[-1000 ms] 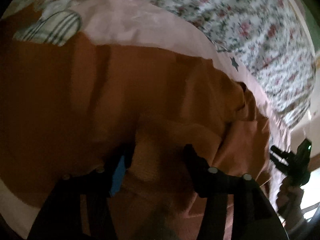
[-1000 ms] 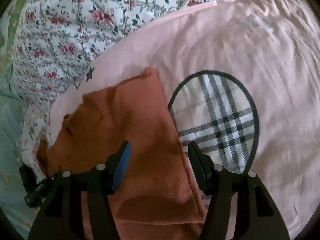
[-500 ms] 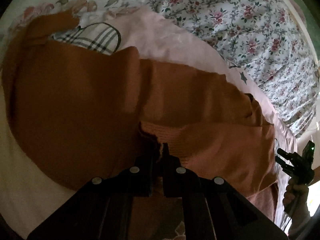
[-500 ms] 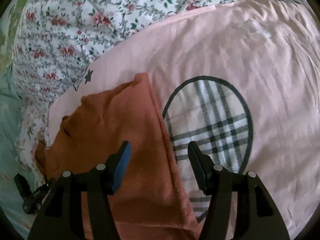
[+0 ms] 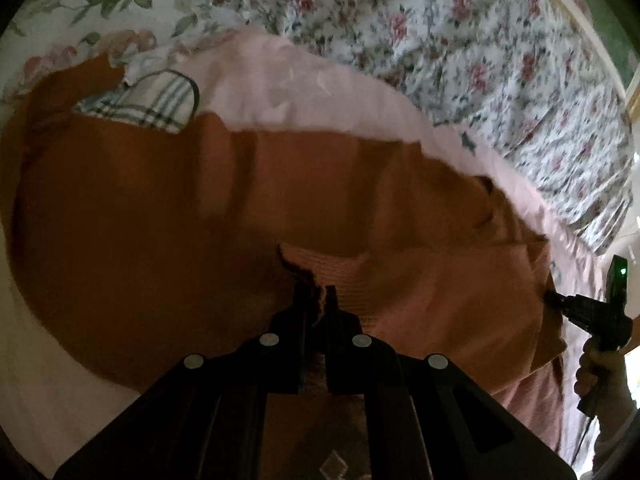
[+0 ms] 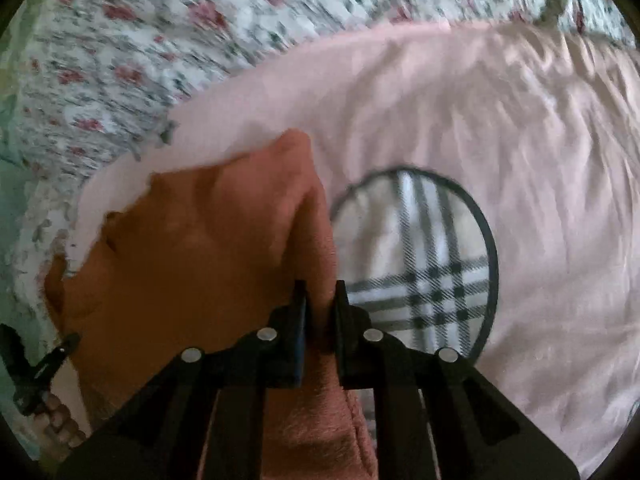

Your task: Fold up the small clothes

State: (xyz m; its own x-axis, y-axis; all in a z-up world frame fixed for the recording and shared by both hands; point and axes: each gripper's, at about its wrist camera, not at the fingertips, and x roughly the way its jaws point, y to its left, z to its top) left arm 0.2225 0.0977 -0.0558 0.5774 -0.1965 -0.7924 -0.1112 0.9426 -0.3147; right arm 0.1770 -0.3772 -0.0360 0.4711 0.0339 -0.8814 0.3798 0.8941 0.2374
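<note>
An orange knit garment (image 5: 168,216) lies on a pink sheet (image 5: 304,92) on the bed. My left gripper (image 5: 316,300) is shut on a ribbed edge of the orange garment. My right gripper (image 6: 320,300) is shut on another edge of the orange garment (image 6: 192,248), next to a round plaid patch (image 6: 424,264) on the pink sheet (image 6: 500,120). The right gripper also shows in the left wrist view (image 5: 560,304) at the garment's right end. The left gripper shows at the lower left of the right wrist view (image 6: 56,356).
A floral bedspread (image 5: 460,40) lies beyond the pink sheet, and shows blurred in the right wrist view (image 6: 160,24). The plaid patch (image 5: 148,100) peeks out at the garment's far left. A pale green strip (image 6: 12,184) lies at the left edge.
Both grippers have closed on the orange garment: the left one first, the right one in the last half second. The right wrist view is now blurred by motion.
</note>
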